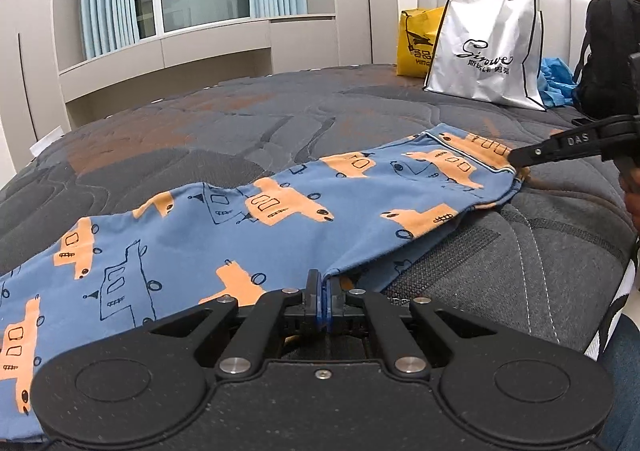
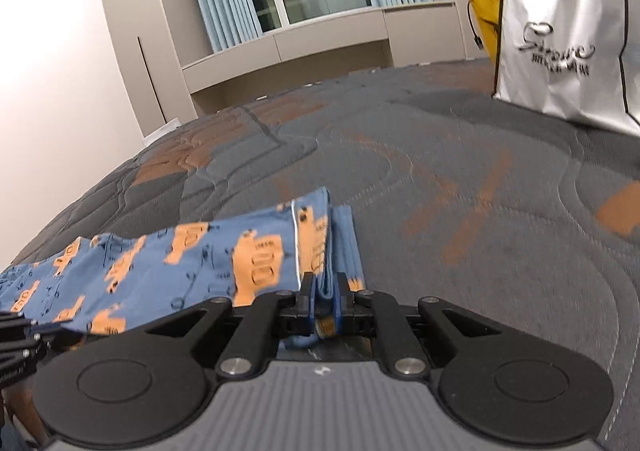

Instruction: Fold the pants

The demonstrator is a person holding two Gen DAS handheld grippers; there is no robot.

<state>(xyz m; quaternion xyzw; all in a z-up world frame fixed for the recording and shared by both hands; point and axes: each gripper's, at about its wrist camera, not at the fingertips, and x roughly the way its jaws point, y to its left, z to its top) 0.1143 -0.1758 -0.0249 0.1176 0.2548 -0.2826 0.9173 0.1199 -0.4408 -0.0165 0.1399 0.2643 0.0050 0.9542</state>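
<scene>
Pants (image 1: 256, 219), blue with orange trucks, lie stretched along the near edge of the grey quilted mattress (image 1: 240, 119). Left gripper (image 1: 323, 293) is pinched tight on the fabric's near edge around mid-length. Over to the right, the right gripper (image 2: 323, 293) is clamped on the bunched hem end. Looks like the lengthwise fold is done and a crosswise fold is being set up. Next, I'd say, one end has to travel over to meet the other, edges kept aligned.

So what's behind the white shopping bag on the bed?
Behind the white shopping bag, a yellow bag leans at the padded headboard; blue fabric shows at its side. The yellow bag's right part is hidden.
</scene>
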